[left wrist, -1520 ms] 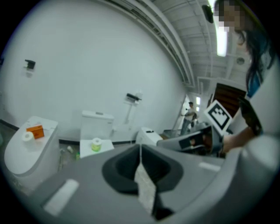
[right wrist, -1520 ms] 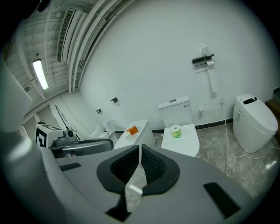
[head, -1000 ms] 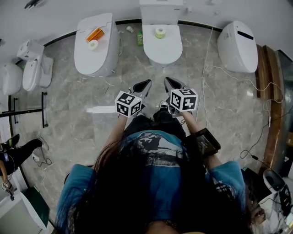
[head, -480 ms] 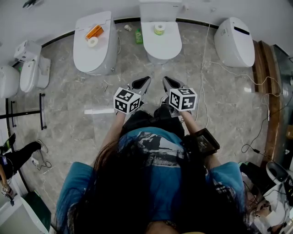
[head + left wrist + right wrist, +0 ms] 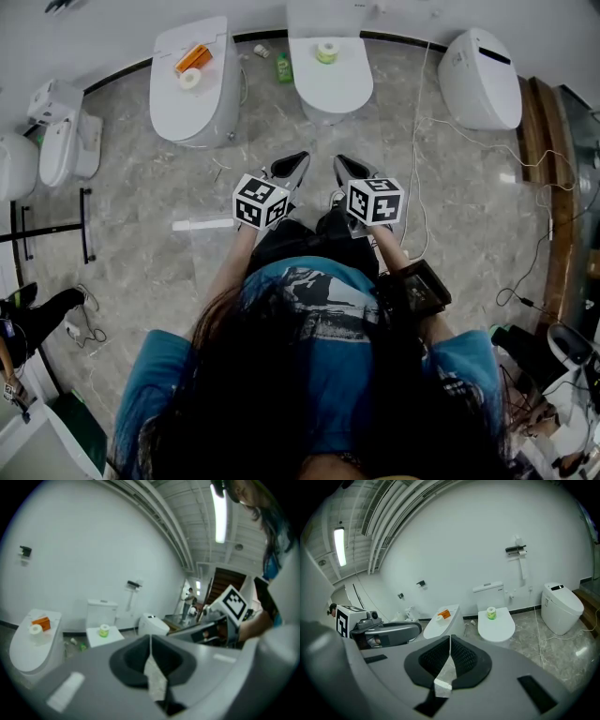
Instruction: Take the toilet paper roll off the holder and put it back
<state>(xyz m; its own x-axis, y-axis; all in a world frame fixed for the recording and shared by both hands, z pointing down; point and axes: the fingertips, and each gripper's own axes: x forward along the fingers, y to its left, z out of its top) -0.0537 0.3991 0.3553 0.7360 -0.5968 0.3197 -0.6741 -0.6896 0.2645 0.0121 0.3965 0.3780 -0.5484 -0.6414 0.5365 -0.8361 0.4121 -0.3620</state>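
Observation:
A toilet paper roll with a green wrapper [image 5: 327,52] [image 5: 491,613] [image 5: 104,630] stands on the shut lid of the middle toilet [image 5: 330,86]. On the white wall above and to the right of that toilet a dark holder [image 5: 515,550] [image 5: 134,584] is mounted; what hangs on it is too small to tell. My left gripper [image 5: 291,169] [image 5: 150,637] and right gripper [image 5: 349,172] [image 5: 450,637] are held side by side in front of the person, well short of the toilets. Both are shut with nothing between the jaws.
The left toilet [image 5: 192,103] carries an orange box [image 5: 194,58] and a white roll [image 5: 189,79]. A third toilet [image 5: 480,77] stands at the right, with white cables [image 5: 422,141] across the floor. A green bottle [image 5: 285,67] lies between toilets. A black rail [image 5: 89,225] and a person's leg [image 5: 37,314] are at left.
The toilets sit slightly higher in the head view than a second ago. Both grippers keep the same stance, shut and empty.

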